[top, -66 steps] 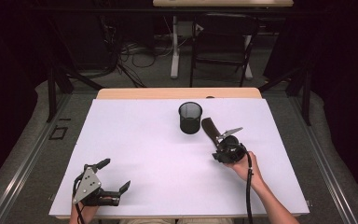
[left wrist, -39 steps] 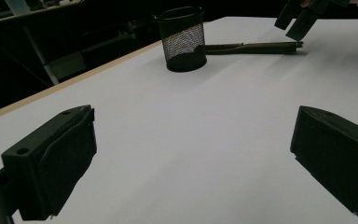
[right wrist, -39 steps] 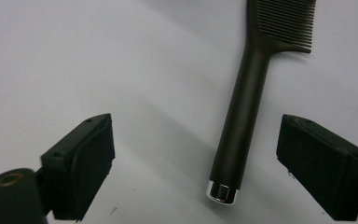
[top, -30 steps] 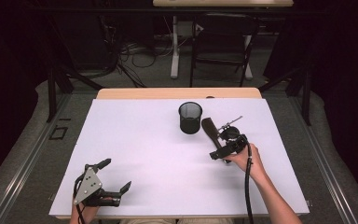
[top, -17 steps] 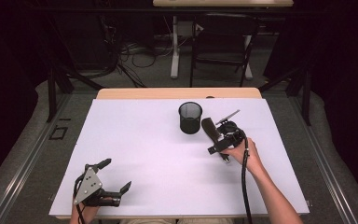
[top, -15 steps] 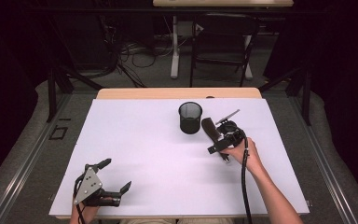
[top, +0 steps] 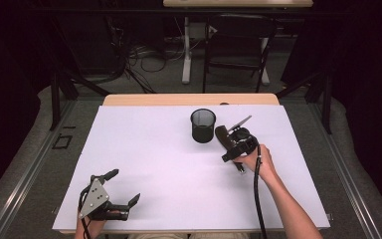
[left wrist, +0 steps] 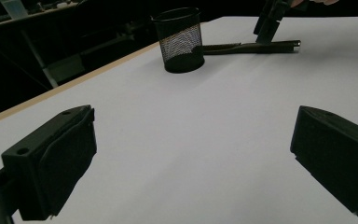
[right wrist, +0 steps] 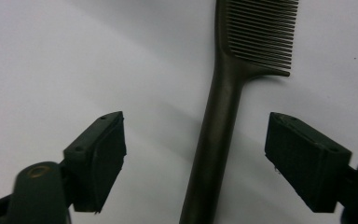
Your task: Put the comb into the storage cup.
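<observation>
Dark comb (right wrist: pixel 223 121) flat on white table (top: pixel 154 164), just right of mesh cup (top: pixel 202 125). Right gripper (right wrist: pixel 193 154) over handle, jaws wide open astride it. Prob. light, stiff plastic, smooth; pinch mid-handle, not teeth. Left gripper (top: pixel 113 191) open, idle near table's front edge.

The comb (right wrist: pixel 223 121) is dark brown, its teeth a fine row of parallel dark lines. The cup (top: pixel 202 125) is black wire mesh, the weave showing as a pale grey grid on its side. Both tools, right (right wrist: pixel 193 154) and left (left wrist: pixel 191 158), are black. The worktop (top: pixel 149 164) is plain white, with a light wood strip along its far edge.
</observation>
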{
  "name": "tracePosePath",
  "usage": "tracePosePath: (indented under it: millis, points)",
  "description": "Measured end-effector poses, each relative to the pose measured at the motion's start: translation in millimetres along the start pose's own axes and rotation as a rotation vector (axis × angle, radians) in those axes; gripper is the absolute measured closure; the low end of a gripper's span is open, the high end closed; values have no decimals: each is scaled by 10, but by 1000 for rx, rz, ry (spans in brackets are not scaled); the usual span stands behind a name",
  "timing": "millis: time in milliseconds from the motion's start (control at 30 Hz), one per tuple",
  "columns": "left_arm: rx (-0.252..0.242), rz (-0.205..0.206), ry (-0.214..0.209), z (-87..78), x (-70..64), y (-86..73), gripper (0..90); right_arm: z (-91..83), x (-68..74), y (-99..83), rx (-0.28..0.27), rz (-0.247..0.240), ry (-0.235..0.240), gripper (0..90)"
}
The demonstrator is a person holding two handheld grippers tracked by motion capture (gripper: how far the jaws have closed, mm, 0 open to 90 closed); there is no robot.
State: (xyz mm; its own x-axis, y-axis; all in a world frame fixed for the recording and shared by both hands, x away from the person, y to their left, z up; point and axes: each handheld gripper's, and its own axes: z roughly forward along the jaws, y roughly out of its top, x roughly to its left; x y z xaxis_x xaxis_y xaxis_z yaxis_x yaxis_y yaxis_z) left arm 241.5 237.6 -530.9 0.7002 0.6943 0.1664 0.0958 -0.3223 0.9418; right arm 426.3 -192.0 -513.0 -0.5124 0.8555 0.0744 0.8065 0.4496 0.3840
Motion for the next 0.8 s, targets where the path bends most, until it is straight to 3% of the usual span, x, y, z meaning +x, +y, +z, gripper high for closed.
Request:
tracePosePath:
  millis: [133, 200, 233, 267, 333, 400, 500, 700, 733, 767, 800]
  points:
    - [3, -1, -2, 1, 1, -1, 3, 13, 1, 14, 17, 0, -13, 313]
    - [0, 1, -3, 1, -2, 1, 3, 72, 7, 18, -8, 5, -7, 370]
    - [0, 1, -3, 1, -2, 1, 3, 27, 10, 51, 77, -7, -34, 395]
    - [1, 2, -3, 1, -1, 1, 3, 105, 7, 30, -19, 4, -11, 407]
    - [1, -1, -3, 1, -1, 0, 3, 137, 9, 29, -51, 11, -11, 430]
    - [0, -1, -3, -1, -1, 1, 3, 108, 6, 69, 25, -8, -47, 494]
    - [0, -1, -4, 2, 0, 0, 3, 107, 26, 83, 36, 16, -62, 516]
    - [0, -1, -6, -1, 0, 1, 3, 138, 40, 126, 30, 18, -102, 576]
    - [-1, -1, -6, -1, 2, 1, 3, 177, 36, 118, -21, 30, -97, 591]
    - [1, -1, -5, -3, 3, 1, 3, 168, 22, 138, 29, 32, -124, 594]
    - [0, -2, -5, -4, 4, 0, 3, 168, 22, 138, 29, 32, -124, 594]
